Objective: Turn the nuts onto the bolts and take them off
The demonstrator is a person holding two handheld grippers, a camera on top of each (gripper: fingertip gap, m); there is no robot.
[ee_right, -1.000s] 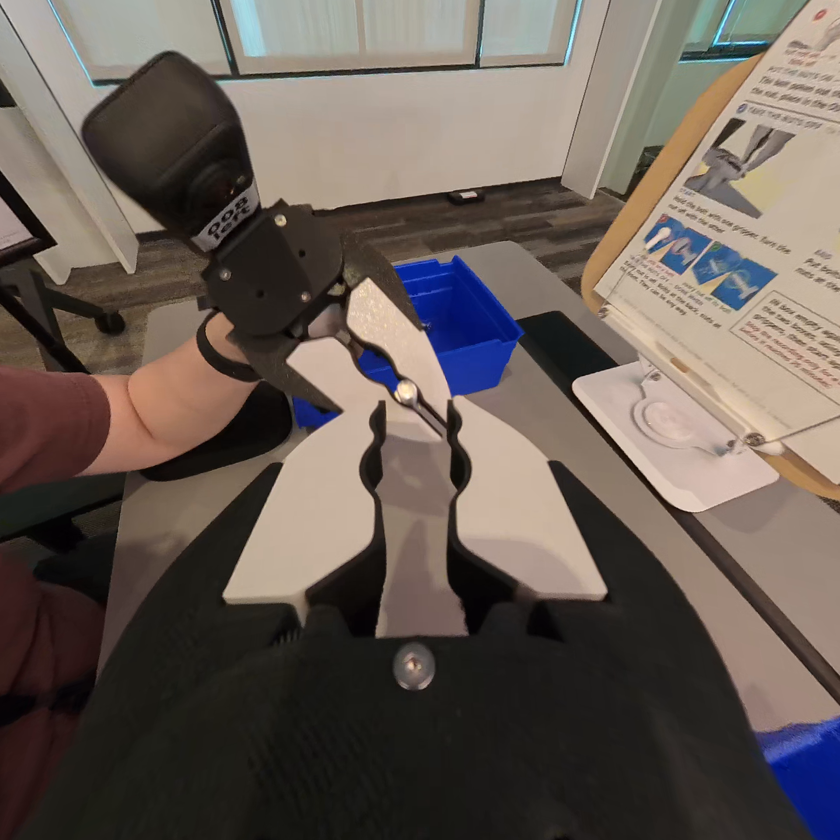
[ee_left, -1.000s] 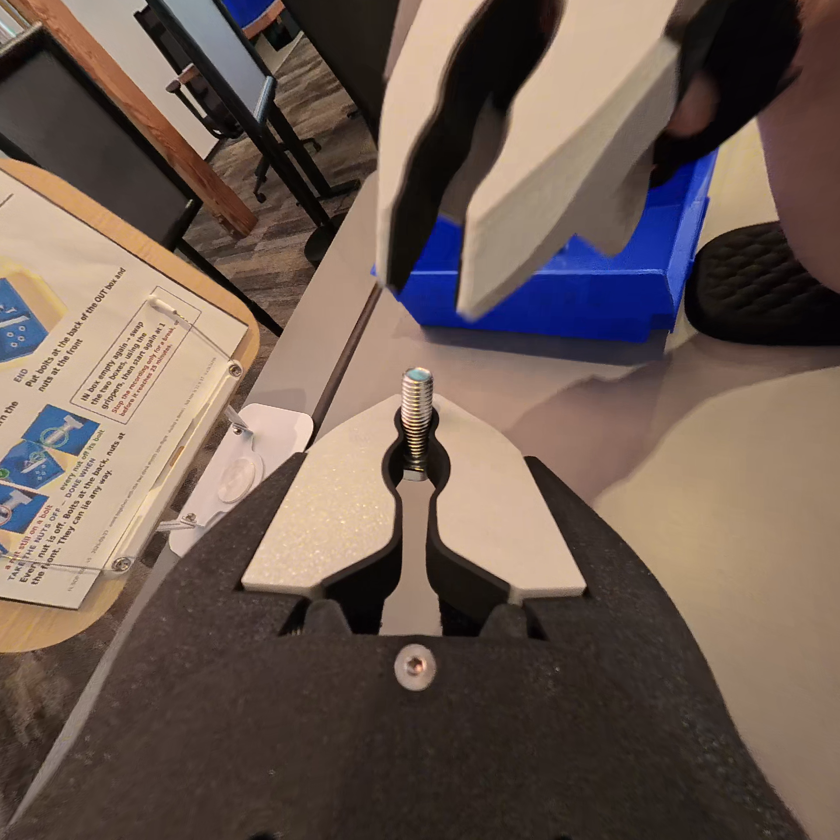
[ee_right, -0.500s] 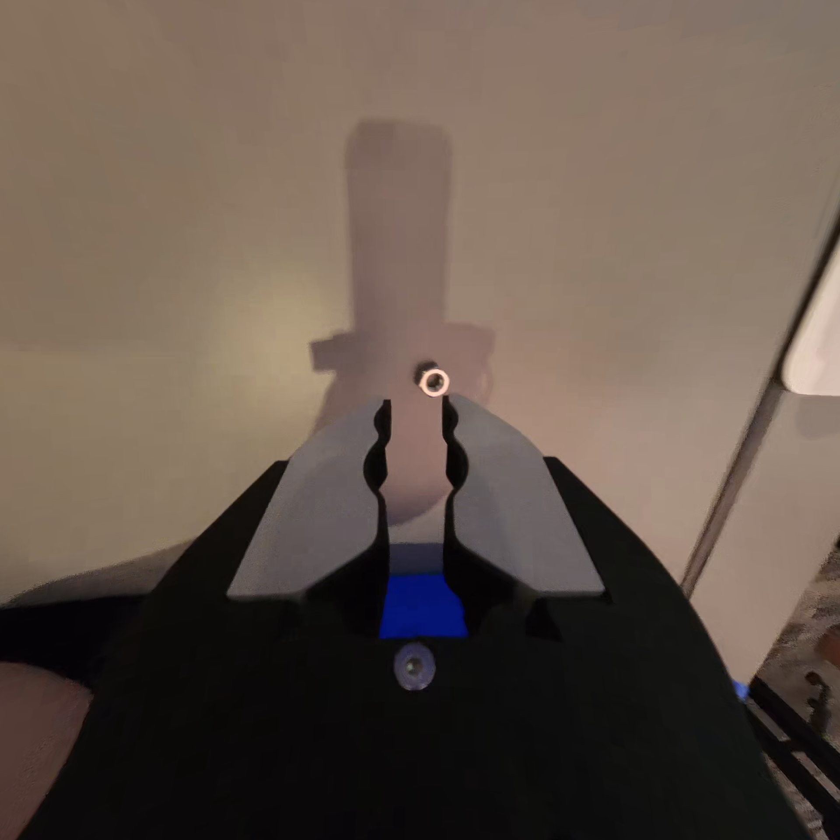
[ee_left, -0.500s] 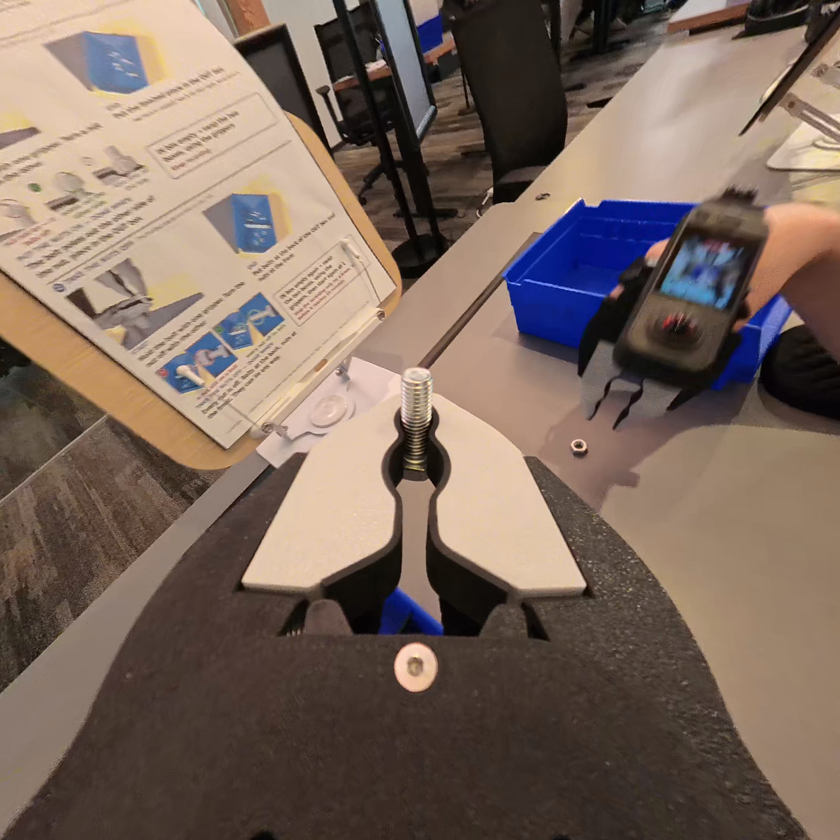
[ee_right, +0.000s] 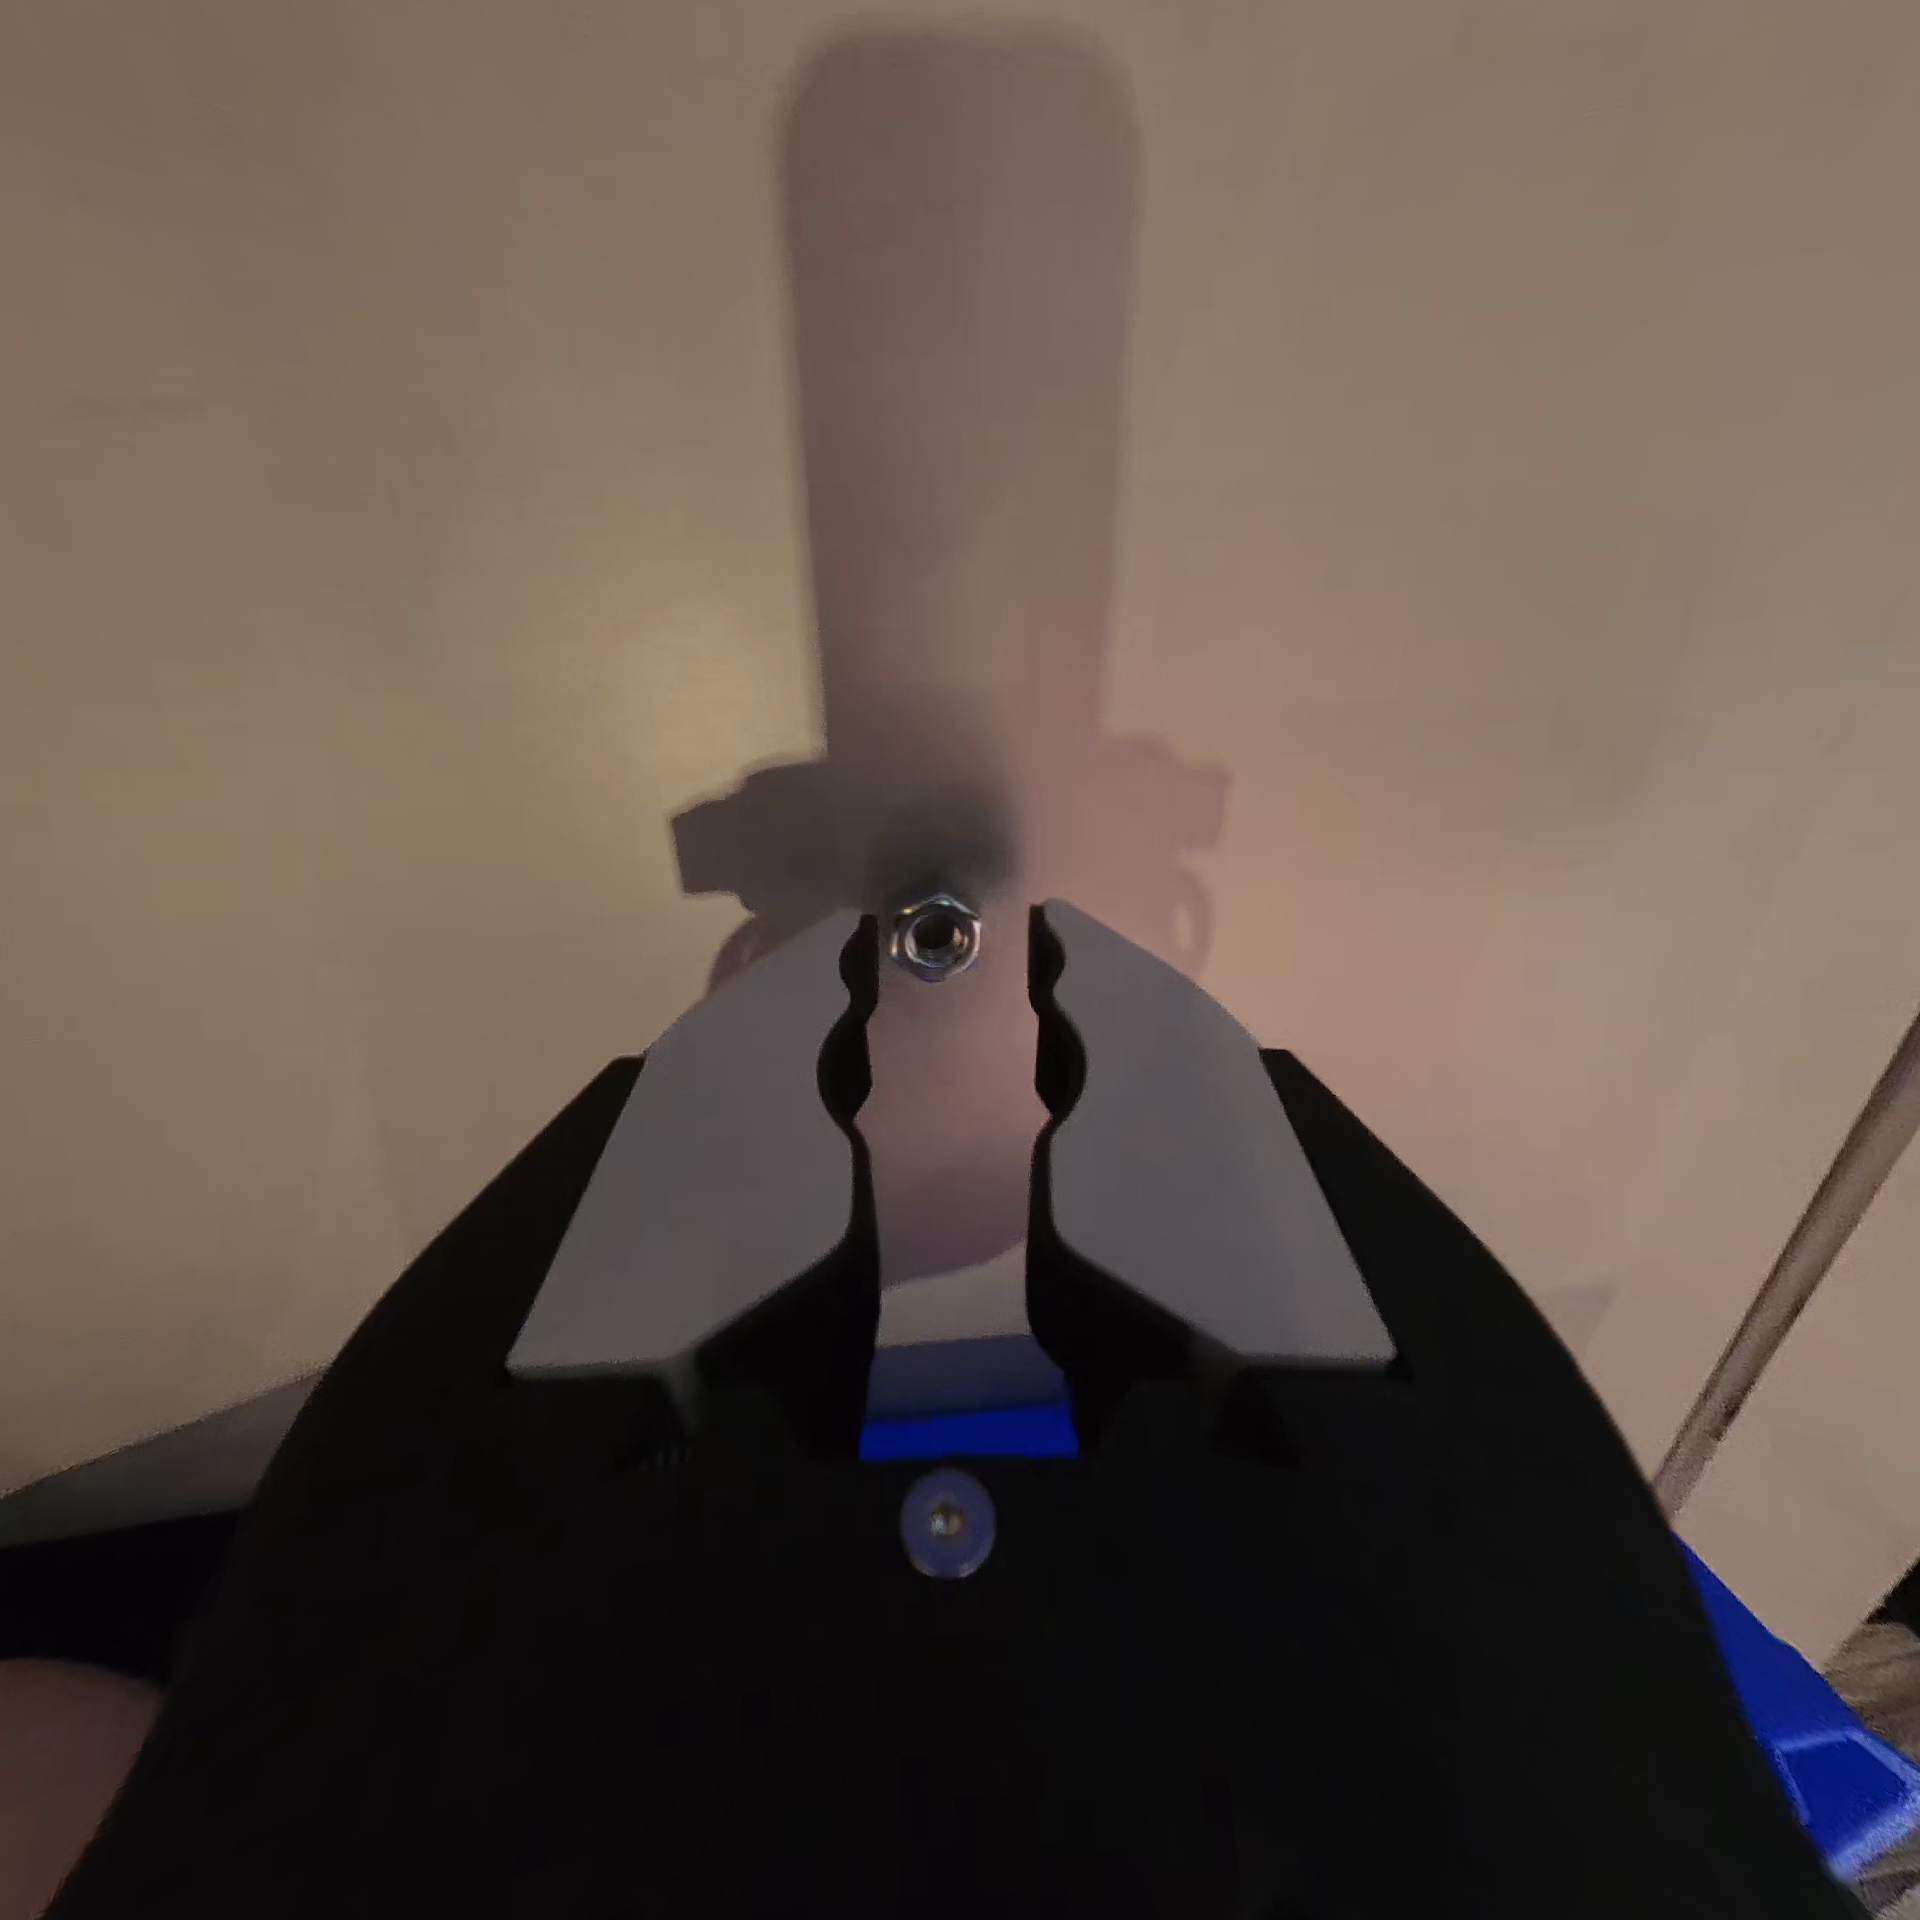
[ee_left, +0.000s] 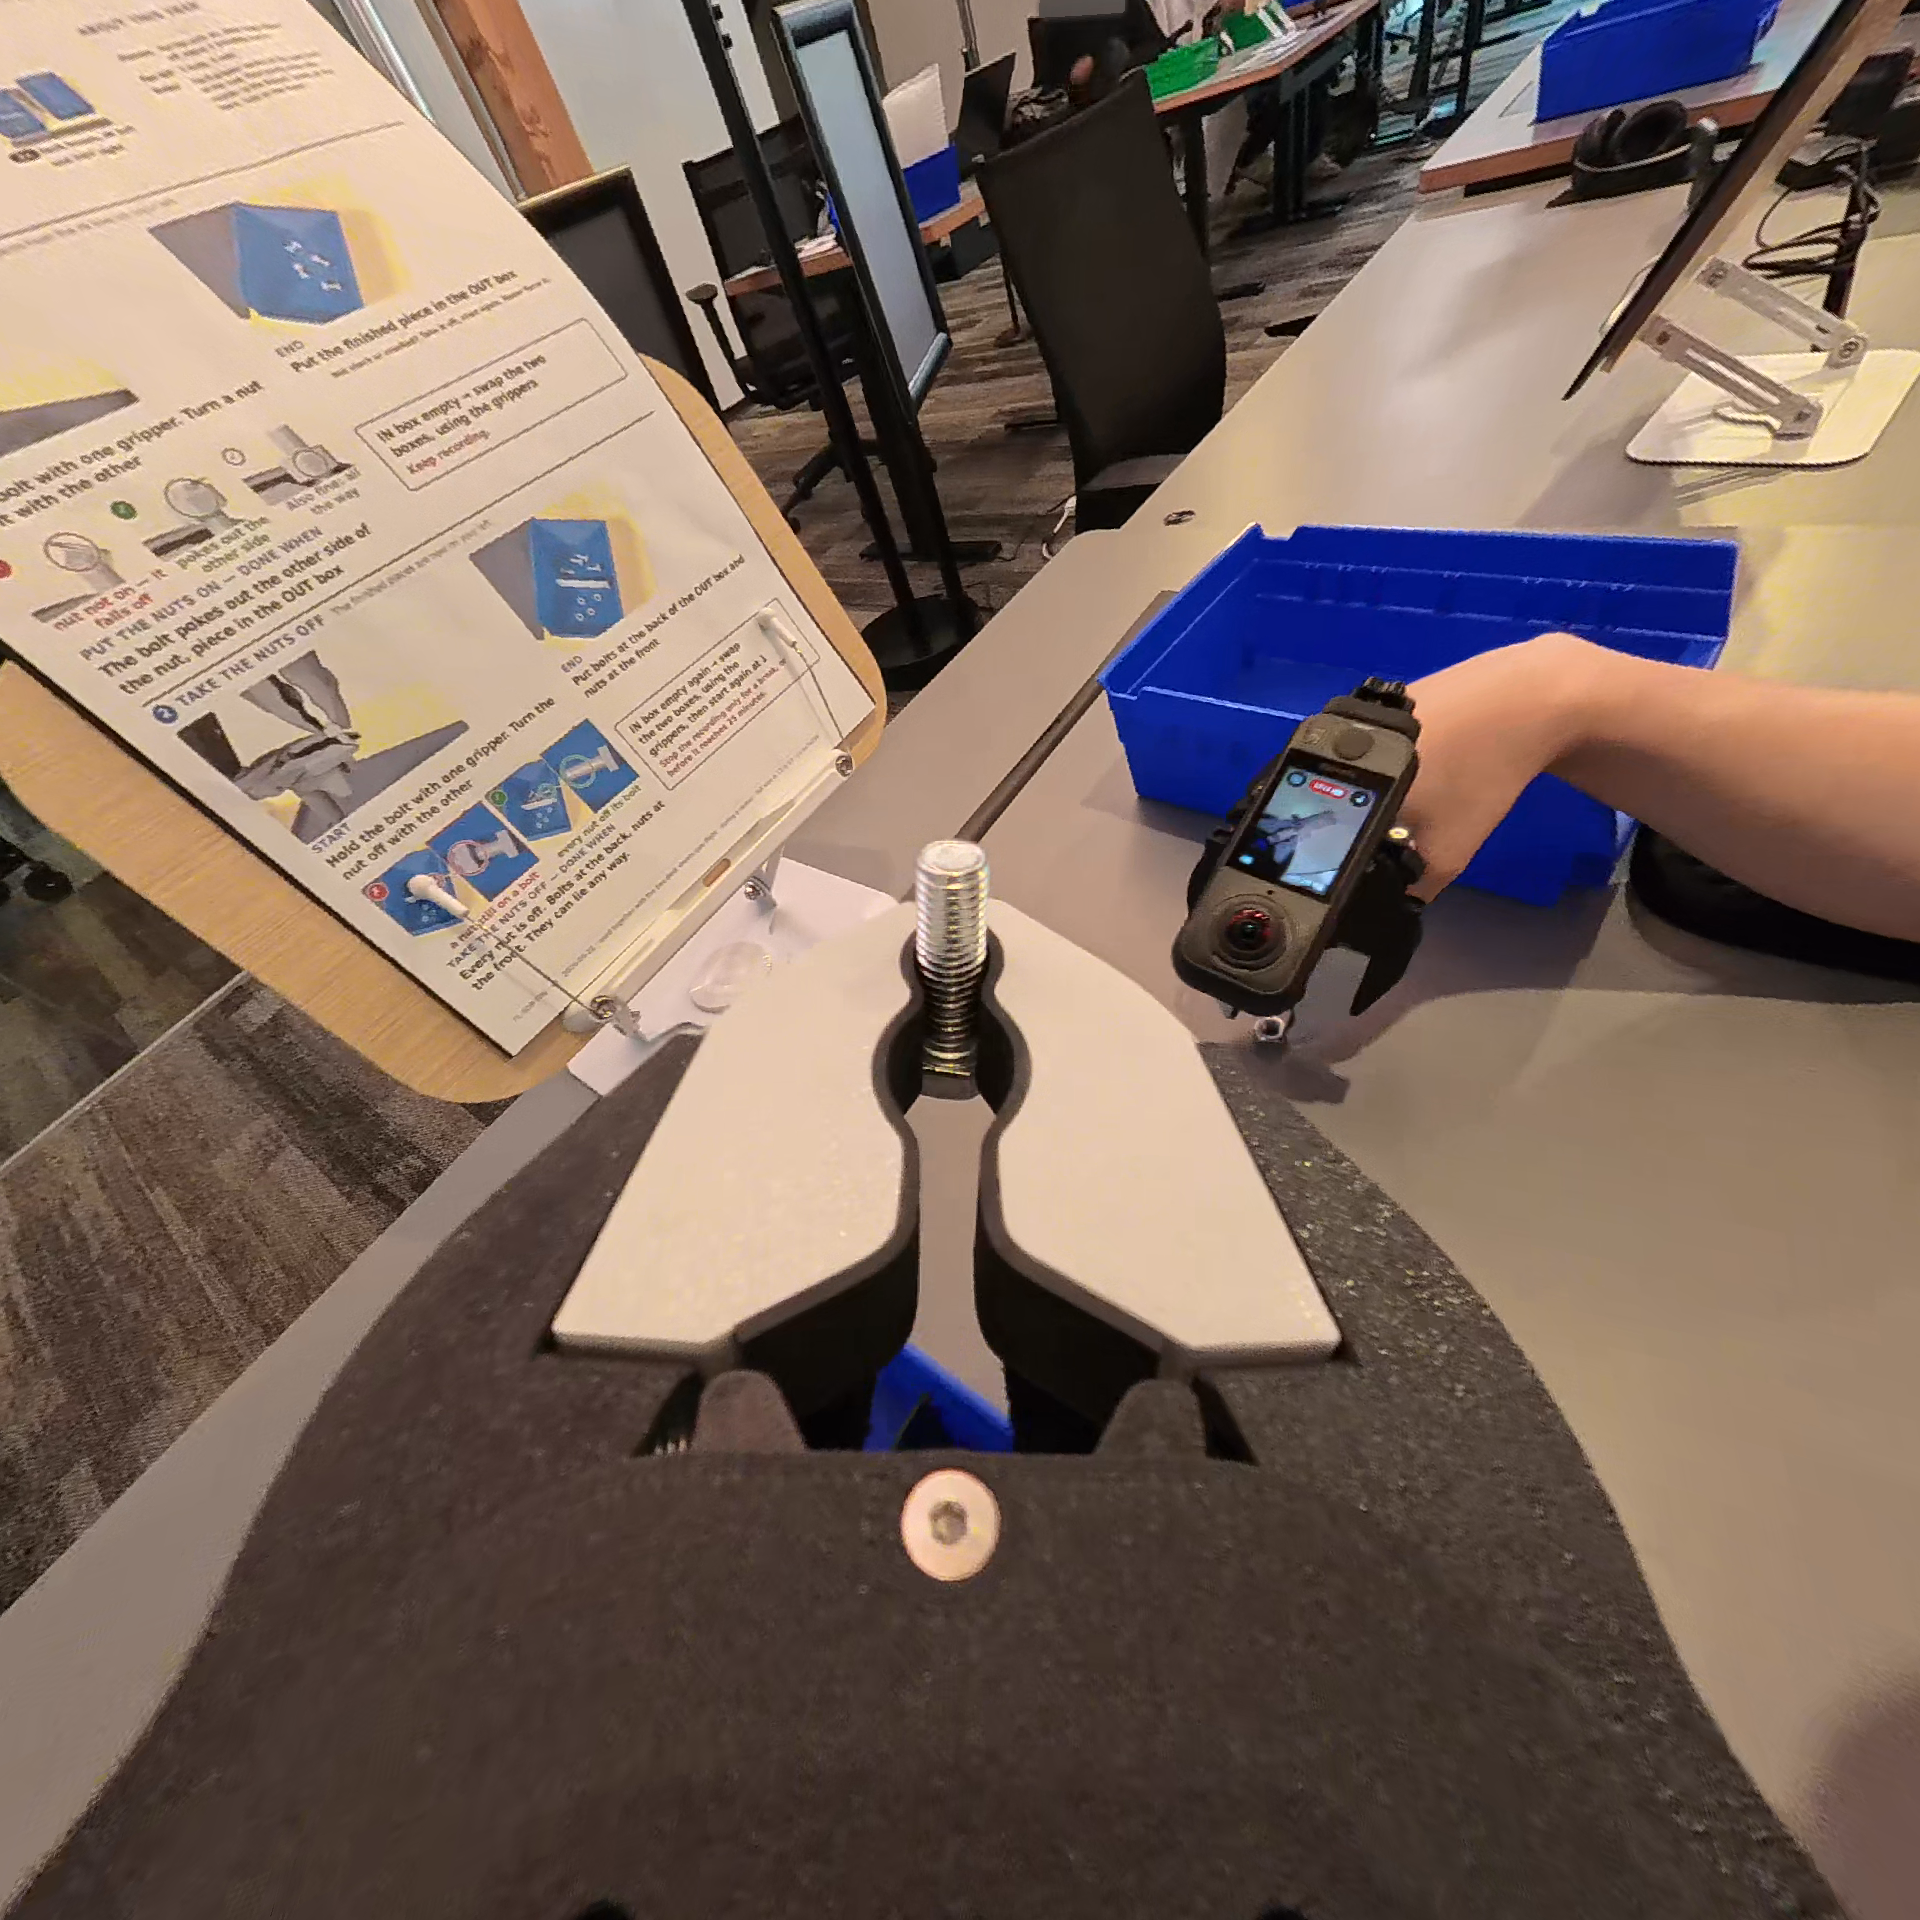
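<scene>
Left gripper (ee_left: 950, 1003), centre of the left wrist view: fingers clamped on the bolt (ee_left: 950, 930), threaded end poking out past the tips, bare, no nut on it. Instruction sheet (ee_left: 343, 540) on a stand at upper left, blue bin (ee_left: 1434, 665) at right.

Right gripper (ee_right: 951, 940), centre of the right wrist view: fingers apart, pointing down at the table (ee_right: 416, 520), nut (ee_right: 932, 941) lying flat between the tips, nearer the left finger, not gripped yet.

My read: picking up the nut, pre-threading. Next move needs the fingers to close square on the nut's flats without skidding it, then lift and line its hole up with the bolt end.
</scene>
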